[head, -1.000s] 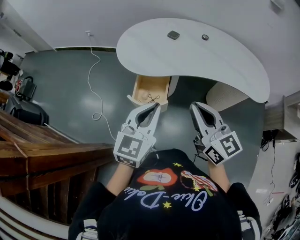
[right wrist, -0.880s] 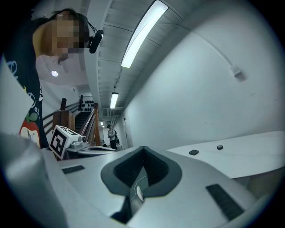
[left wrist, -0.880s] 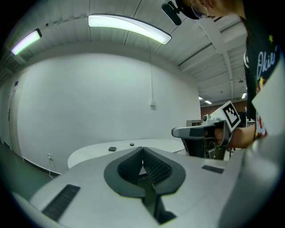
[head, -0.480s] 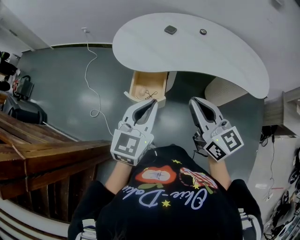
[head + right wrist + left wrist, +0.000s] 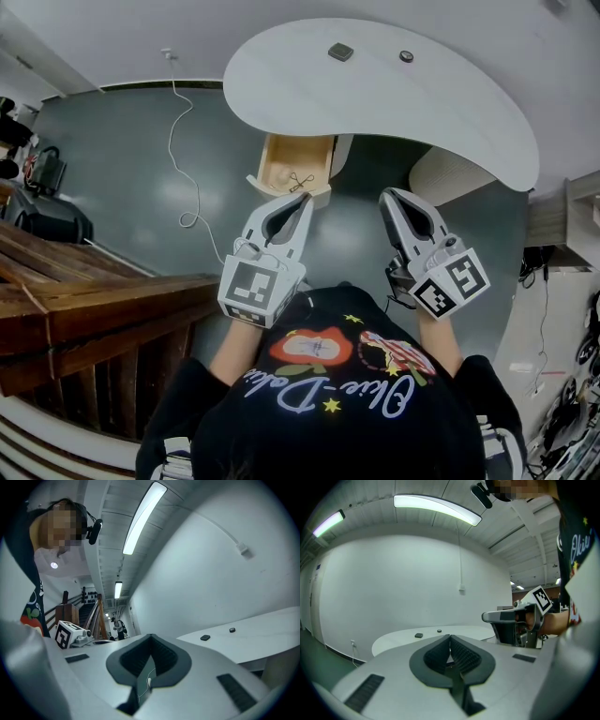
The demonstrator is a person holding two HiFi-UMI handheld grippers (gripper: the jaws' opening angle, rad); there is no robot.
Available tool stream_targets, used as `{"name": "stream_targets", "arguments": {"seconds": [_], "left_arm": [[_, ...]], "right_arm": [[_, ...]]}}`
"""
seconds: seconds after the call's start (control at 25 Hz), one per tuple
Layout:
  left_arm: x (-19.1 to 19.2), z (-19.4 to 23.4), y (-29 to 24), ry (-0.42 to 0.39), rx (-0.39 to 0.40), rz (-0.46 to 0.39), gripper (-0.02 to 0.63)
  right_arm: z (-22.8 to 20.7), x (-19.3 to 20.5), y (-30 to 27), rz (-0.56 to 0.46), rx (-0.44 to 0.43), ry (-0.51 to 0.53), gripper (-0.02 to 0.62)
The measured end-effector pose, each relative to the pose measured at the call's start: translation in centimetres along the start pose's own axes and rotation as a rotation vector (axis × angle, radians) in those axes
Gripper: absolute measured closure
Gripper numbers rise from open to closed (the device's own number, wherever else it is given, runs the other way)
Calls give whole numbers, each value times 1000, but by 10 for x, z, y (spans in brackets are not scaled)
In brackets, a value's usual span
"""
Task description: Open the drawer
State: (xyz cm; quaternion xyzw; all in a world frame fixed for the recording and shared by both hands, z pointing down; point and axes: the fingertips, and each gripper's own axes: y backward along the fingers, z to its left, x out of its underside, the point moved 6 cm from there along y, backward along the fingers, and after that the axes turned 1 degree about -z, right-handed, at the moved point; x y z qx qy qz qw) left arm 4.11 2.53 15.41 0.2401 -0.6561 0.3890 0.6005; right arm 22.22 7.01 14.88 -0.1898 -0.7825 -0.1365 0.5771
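Note:
A light wooden drawer [image 5: 281,161] stands pulled out from under the white curved table [image 5: 450,103], with a thin dark wiry thing [image 5: 300,181] lying inside. My left gripper [image 5: 306,201] is shut and empty, its tips just short of the drawer's front edge. My right gripper [image 5: 386,196] hovers to the right of the drawer, also shut with nothing in it. In the left gripper view the jaws [image 5: 450,637] meet, and the right gripper [image 5: 506,617] shows beside them. The right gripper view shows its own closed jaws [image 5: 151,637] against the white wall.
Two small dark objects [image 5: 340,52] [image 5: 406,56] lie on the tabletop. A white cable [image 5: 178,141] trails over the dark floor. A wooden stair rail [image 5: 84,309] and black gear [image 5: 47,211] are at the left. A pale round base [image 5: 450,178] stands under the table's right side.
Only the head view has shifted a little; both grippers and the drawer keep their places.

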Motion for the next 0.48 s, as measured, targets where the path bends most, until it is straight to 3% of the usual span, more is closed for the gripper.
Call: {"name": "stream_targets", "arguments": {"seconds": [0.48], "left_arm": [[4,-2,9,-16,-14,-4,601]], "right_arm": [[4,6,3,-1,-12,10,595]]}}
